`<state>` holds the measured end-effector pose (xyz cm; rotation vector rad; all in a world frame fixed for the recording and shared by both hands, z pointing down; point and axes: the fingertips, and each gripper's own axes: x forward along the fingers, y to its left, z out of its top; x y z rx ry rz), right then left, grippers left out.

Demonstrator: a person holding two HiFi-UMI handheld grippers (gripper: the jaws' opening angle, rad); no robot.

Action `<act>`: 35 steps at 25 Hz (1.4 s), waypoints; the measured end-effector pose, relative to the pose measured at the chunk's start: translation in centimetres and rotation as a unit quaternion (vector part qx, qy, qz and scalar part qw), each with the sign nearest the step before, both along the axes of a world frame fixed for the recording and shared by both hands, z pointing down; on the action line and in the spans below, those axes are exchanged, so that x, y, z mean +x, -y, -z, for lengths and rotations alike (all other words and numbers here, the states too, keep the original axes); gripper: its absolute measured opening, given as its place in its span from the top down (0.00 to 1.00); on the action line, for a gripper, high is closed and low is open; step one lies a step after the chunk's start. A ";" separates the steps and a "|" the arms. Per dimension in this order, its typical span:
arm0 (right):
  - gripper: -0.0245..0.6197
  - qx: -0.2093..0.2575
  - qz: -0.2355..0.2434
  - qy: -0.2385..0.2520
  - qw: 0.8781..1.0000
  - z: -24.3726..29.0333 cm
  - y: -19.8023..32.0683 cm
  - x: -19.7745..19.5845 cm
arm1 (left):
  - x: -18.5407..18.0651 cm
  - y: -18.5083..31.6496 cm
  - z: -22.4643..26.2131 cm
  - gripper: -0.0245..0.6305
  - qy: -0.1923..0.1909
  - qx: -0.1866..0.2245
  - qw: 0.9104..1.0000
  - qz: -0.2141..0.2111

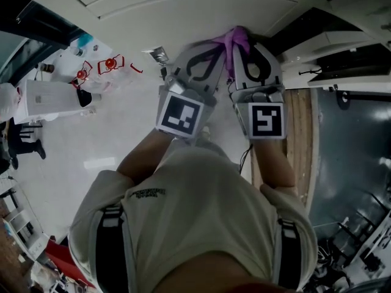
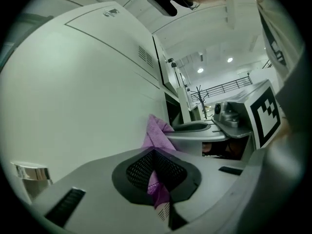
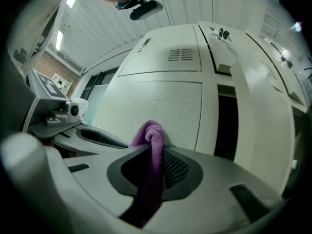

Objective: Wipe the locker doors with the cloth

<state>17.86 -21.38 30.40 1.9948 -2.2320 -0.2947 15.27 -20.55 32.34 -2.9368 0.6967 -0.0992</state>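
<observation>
Closest to us, we are gripping the cloth [image 1: 237, 40] with both tools at once. The left gripper [image 2: 156, 155] is pinching one part of it between jaws pressed together, and the right gripper [image 3: 153, 152] is clamping another part in the same way. The two are sitting side by side, just short of the door [image 1: 183, 14]. The purple bunch is poking out past both sets of jaws and is touching the door's white face. From the head view it is meeting the door near the right edge, close to the dark gap [image 3: 226, 126] that runs beside it. So we are judging that the wiping is under way rather than about to begin or already over: the cloth is on the surface and both grippers are backing it. We cannot tell how much of this door is already done, since its face is showing no streak, damp patch or dirt that would mark a wiped part from an unwiped one. Beyond the cloth, most of the door is stretching away from the contact spot. Past the door's far end the vented door [image 3: 181, 55] is waiting, and across the gap the next doors [image 3: 273, 77] are too. By our reckoning, most of the job is lying ahead.
</observation>
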 end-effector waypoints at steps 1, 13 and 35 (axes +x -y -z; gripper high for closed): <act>0.88 -0.001 -0.005 0.000 1.000 -0.1 -0.1 0.4 | 0.4 -0.1 -0.1 0.96 0.001 -0.001 1.000 -0.004; 0.89 -0.007 0.000 0.037 0.999 -0.6 -0.8 1.2 | 0.6 -0.3 -0.2 0.96 0.001 0.001 1.000 0.001; 0.89 -0.065 0.174 0.047 0.982 -7.5 0.9 -13.4 | -12.7 1.3 -6.7 0.96 0.040 -0.055 0.985 0.158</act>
